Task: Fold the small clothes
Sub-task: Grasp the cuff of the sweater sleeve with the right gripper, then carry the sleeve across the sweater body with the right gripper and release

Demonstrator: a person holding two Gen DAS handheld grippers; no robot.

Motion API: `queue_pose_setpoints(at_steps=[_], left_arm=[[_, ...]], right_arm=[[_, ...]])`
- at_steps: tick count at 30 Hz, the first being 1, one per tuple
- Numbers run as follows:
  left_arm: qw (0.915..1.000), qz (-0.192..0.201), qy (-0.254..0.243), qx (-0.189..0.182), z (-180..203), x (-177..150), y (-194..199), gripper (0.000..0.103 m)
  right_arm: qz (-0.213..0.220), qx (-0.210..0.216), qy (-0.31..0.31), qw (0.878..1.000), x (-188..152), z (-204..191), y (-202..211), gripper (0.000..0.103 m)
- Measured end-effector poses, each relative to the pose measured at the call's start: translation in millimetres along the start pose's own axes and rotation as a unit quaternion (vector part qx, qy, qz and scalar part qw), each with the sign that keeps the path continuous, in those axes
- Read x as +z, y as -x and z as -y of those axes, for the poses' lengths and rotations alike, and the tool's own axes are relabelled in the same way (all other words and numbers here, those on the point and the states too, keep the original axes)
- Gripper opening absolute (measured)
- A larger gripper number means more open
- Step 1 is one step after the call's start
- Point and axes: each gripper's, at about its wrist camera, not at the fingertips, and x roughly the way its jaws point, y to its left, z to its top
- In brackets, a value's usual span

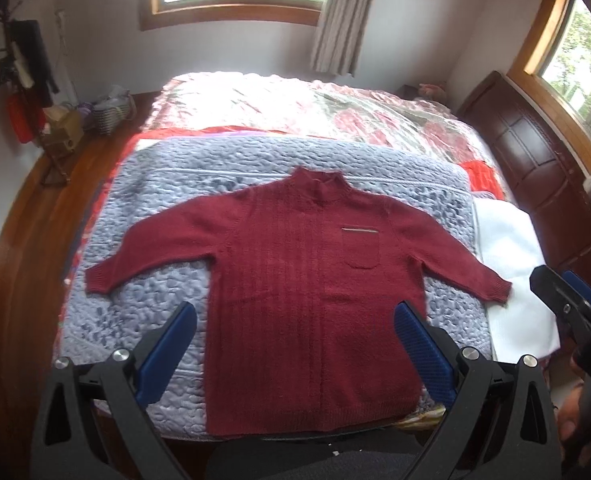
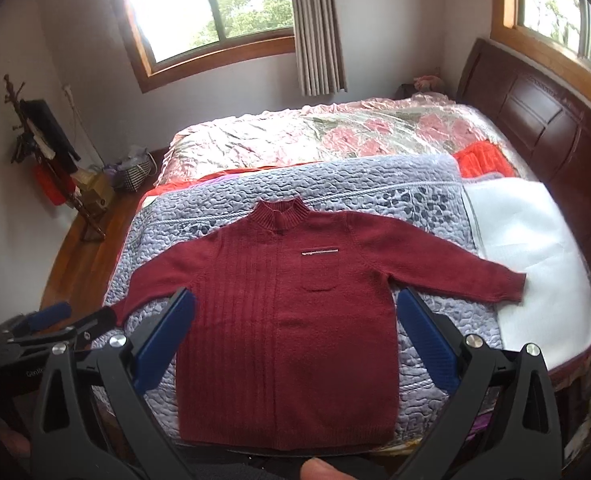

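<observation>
A dark red knit sweater [image 1: 295, 280] [image 2: 287, 320] lies flat, front up, on a lilac quilted blanket [image 1: 155, 300] [image 2: 435, 320] on the bed. Both sleeves are spread out sideways, the collar points away from me, and a chest pocket sits on its right half. My left gripper [image 1: 295, 316] hovers open above the sweater's lower body, its blue pads wide apart and holding nothing. My right gripper [image 2: 297, 308] is also open above the sweater's middle, nothing between its fingers. Each gripper shows at the edge of the other's view: the right one [image 1: 575, 312], the left one [image 2: 55, 320].
A white cloth [image 1: 511, 264] [image 2: 535, 252] lies under the right cuff beside the blanket. A floral bedspread [image 2: 315, 140] covers the far bed. A dark wooden headboard [image 2: 535, 120] stands at right. A coat rack [image 2: 43, 140], boxes and a basket [image 2: 133, 172] stand on the wooden floor at left.
</observation>
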Motion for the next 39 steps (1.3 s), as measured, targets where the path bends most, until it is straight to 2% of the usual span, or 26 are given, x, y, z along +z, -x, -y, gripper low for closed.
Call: queue_pose_setpoints(at_steps=[2, 5, 7, 8, 9, 12, 15, 18, 22, 25, 29, 33, 36, 39], left_arm=[[0.9995, -0.028, -0.013, -0.007, 6.3, 5.6, -31.1, 0.099], [0.9985, -0.032, -0.045, 0.009, 21.9, 15.2, -67.1, 0.099], [0.9967, -0.044, -0.068, 0.001, 37.7, 23.0, -88.0, 0.099], [0.996, -0.049, -0.074, -0.006, 46.2, 26.4, -96.8, 0.099], [0.9957, -0.049, -0.077, -0.013, 54.4, 30.6, -104.0, 0.099], [0.9943, -0.062, -0.079, -0.034, 73.6, 40.9, -127.5, 0.099], [0.9925, -0.082, -0.077, -0.049, 89.6, 47.5, -153.5, 0.099], [0.9908, -0.092, -0.079, -0.059, 104.0, 53.8, -173.9, 0.099], [0.9899, -0.11, -0.066, -0.061, 111.0, 64.8, -208.8, 0.099], [0.9894, -0.124, -0.059, -0.047, 109.0, 74.1, -236.6, 0.099], [0.989, -0.138, -0.039, -0.037, 102.7, 85.7, -263.4, 0.099], [0.9886, -0.143, -0.038, -0.026, 100.8, 90.0, -281.8, 0.099], [0.9875, -0.151, -0.038, -0.024, 102.3, 88.8, -290.7, 0.099], [0.986, -0.159, -0.046, -0.025, 106.3, 85.8, -295.8, 0.099]], right_arm=[[-0.009, -0.01, -0.036, 0.999, 3.3, 32.5, -20.6, 0.1], [-0.019, -0.044, -0.094, 0.994, 2.4, 94.8, -48.1, 0.099], [-0.03, -0.051, -0.154, 0.986, -2.9, 145.1, -64.7, 0.086], [-0.038, -0.047, -0.192, 0.98, -7.8, 172.7, -74.1, 0.065], [-0.048, -0.042, -0.229, 0.971, -14.8, 199.0, -83.3, 0.051], [-0.047, -0.003, -0.337, 0.94, -40.3, 275.3, -108.8, 0.04], [-0.029, -0.008, -0.381, 0.924, -58.7, 330.8, -130.9, 0.028], [0.01, -0.005, -0.437, 0.899, -81.2, 385.9, -153.8, 0.027], [0.026, -0.035, -0.501, 0.865, -111.6, 449.0, -190.6, 0.027], [0.035, -0.029, -0.543, 0.839, -131.6, 482.9, -220.5, 0.027], [0.041, -0.007, -0.596, 0.802, -149.1, 510.0, -251.0, 0.028], [0.057, 0.0, -0.648, 0.76, -163.7, 533.0, -268.0, 0.035], [0.072, -0.001, -0.665, 0.743, -166.8, 544.7, -270.9, 0.042], [0.073, 0.005, -0.684, 0.725, -167.8, 551.3, -279.8, 0.044]])
